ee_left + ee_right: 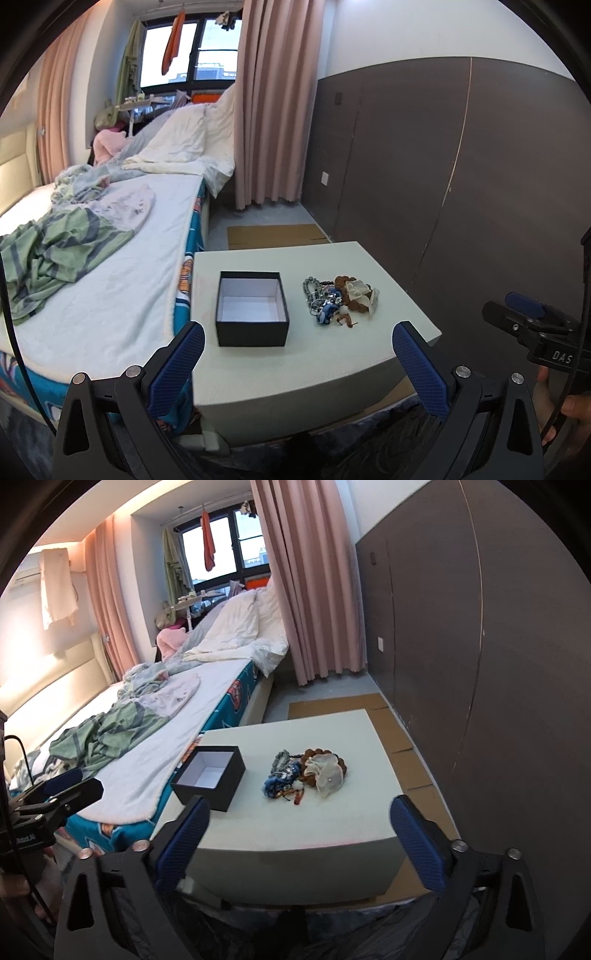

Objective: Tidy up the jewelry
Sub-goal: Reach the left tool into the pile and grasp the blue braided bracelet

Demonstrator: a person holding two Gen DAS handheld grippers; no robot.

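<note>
An open black box (252,308) (209,776) with a white inside stands on a pale low table (295,373) (314,827). To its right lies a tangled heap of jewelry (338,298) (308,774): bead strings, blue pieces, brown beads and a pale flower-like piece. My left gripper (299,332) is open, short of the table's near edge, with nothing between its blue pads. My right gripper (299,808) is open too, in front of the heap, empty. Each gripper shows at the edge of the other's view.
A bed (122,266) with rumpled green and white bedding runs along the table's left side. A dark panelled wall (461,166) stands to the right. Flat cardboard (399,731) lies on the floor behind and beside the table. Pink curtains (273,110) hang at the back.
</note>
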